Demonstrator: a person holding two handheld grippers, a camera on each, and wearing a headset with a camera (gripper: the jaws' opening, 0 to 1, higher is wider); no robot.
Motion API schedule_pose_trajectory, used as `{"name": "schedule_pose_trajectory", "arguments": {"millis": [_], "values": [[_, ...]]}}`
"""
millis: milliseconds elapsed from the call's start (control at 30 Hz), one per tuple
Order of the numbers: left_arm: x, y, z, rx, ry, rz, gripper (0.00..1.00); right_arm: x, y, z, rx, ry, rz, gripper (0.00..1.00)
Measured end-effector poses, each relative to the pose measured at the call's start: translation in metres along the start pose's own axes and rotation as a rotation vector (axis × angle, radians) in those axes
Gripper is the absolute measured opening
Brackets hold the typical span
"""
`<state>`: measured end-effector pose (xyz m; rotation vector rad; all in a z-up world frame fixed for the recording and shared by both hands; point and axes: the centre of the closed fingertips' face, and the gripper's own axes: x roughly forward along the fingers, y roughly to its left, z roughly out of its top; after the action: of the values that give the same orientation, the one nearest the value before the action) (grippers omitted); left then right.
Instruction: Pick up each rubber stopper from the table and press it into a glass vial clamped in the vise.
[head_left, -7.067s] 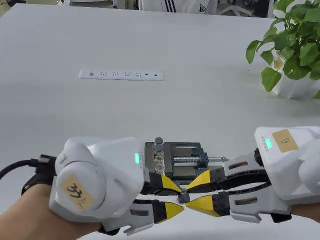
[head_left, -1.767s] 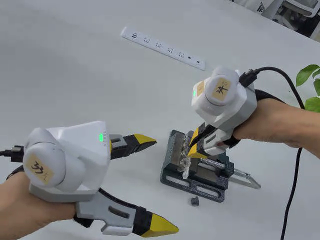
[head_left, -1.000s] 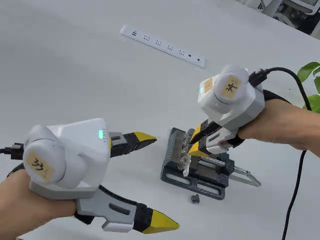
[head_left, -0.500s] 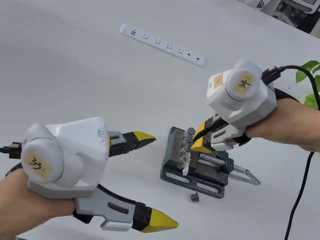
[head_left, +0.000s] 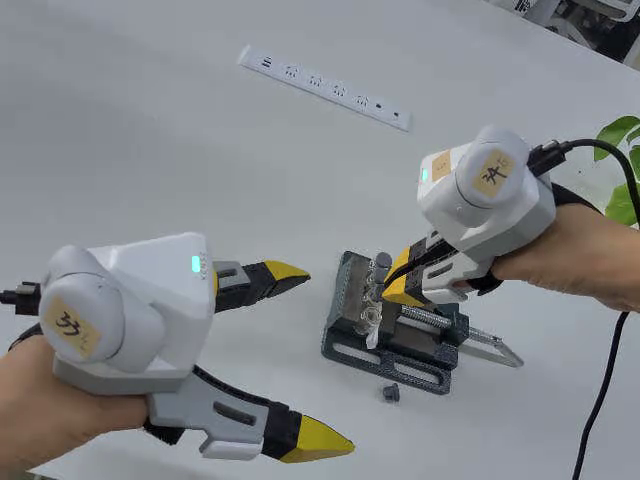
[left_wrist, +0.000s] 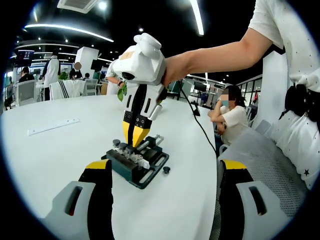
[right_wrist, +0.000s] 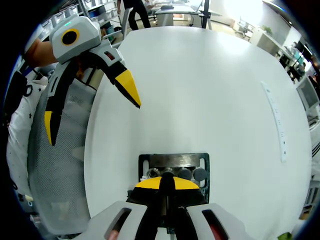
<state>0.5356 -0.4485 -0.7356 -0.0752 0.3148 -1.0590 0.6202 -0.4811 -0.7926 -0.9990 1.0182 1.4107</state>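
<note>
A dark vise (head_left: 385, 340) clamps a row of small glass vials (head_left: 368, 305); some carry grey rubber stoppers (right_wrist: 192, 174). One loose stopper (head_left: 390, 393) lies on the table just in front of the vise. My right gripper (head_left: 397, 287) is shut, with nothing visible between its yellow tips, and hovers right over the vial row (right_wrist: 166, 182). In the left gripper view it (left_wrist: 135, 136) points straight down at the vise (left_wrist: 137, 165). My left gripper (head_left: 305, 358) stands wide open to the left of the vise, holding nothing, with the loose stopper (left_wrist: 166, 170) ahead between its jaws.
A white power strip (head_left: 325, 88) lies at the far side of the table. A green plant (head_left: 622, 150) stands at the right edge, and a black cable (head_left: 600, 390) trails from the right hand. People sit beyond the table (left_wrist: 230, 117).
My right gripper has drifted slightly up and to the right, its tips lifting a little off the vials. The left gripper stays open in about the same place.
</note>
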Motion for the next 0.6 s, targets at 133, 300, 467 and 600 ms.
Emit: {"name": "schedule_pose_trajectory", "arguments": {"millis": [133,300,467,600], "values": [[0.0009,-0.0003,0.0,-0.004,-0.003,-0.002,0.87,0.0012,-0.0002,-0.0006,-0.001,-0.001,0.001,0.02],[0.001,-0.0003,-0.0007,-0.009,-0.003,-0.004,0.87,0.0038,-0.001,-0.0019,-0.001,0.004,0.003,0.02],[0.001,-0.0001,-0.0002,-0.011,-0.005,-0.001,0.86,0.004,-0.0026,-0.0023,0.0,0.009,0.001,0.01],[0.0018,0.0004,-0.0001,-0.012,-0.006,-0.001,0.86,0.0044,-0.0032,-0.0027,-0.015,0.022,-0.001,0.01]]}}
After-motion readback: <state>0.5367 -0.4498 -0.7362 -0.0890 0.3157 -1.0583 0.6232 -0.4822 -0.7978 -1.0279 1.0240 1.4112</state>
